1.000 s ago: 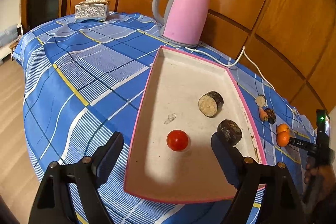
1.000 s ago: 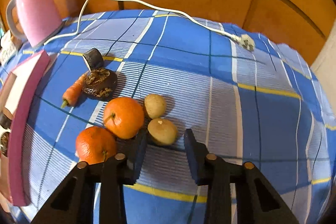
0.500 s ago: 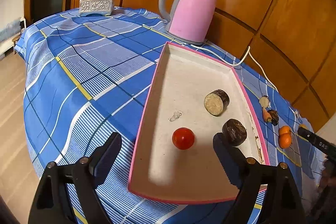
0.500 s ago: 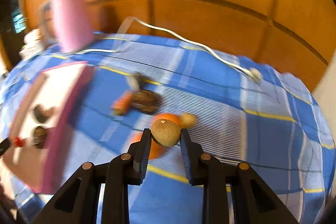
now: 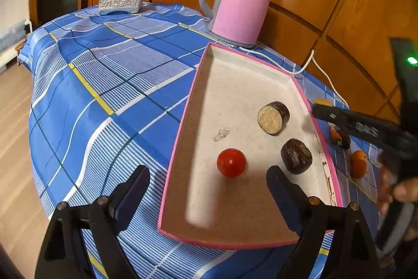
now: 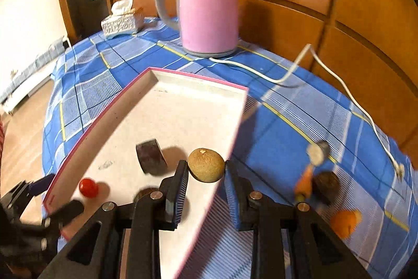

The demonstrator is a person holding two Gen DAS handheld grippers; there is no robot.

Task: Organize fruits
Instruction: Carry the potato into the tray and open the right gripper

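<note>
My right gripper [image 6: 206, 173] is shut on a round tan-brown fruit [image 6: 206, 168] and holds it in the air over the right rim of the pink-edged tray [image 6: 183, 96]. The tray [image 5: 235, 75] holds a red tomato [image 5: 231, 162], a cut dark-skinned slice [image 5: 273, 118] and a dark round piece [image 5: 296, 156]. My left gripper [image 5: 209, 187] is open and empty, over the tray's near end, with the tomato just ahead of it. The right gripper shows in the left wrist view [image 5: 317, 107] at the tray's right rim.
A pink kettle [image 6: 206, 9] with a white cord [image 6: 339, 85] stands behind the tray. A tissue box [image 5: 121, 0] sits at the far left. On the blue checked cloth right of the tray lie a carrot [image 6: 304, 181], a dark piece [image 6: 326, 186], a slice [image 6: 317, 152] and an orange [image 6: 344, 221].
My right gripper closed on the tan-brown fruit, lifted it off the cloth and carried it left to the tray's rim. My left gripper stayed open and hardly moved.
</note>
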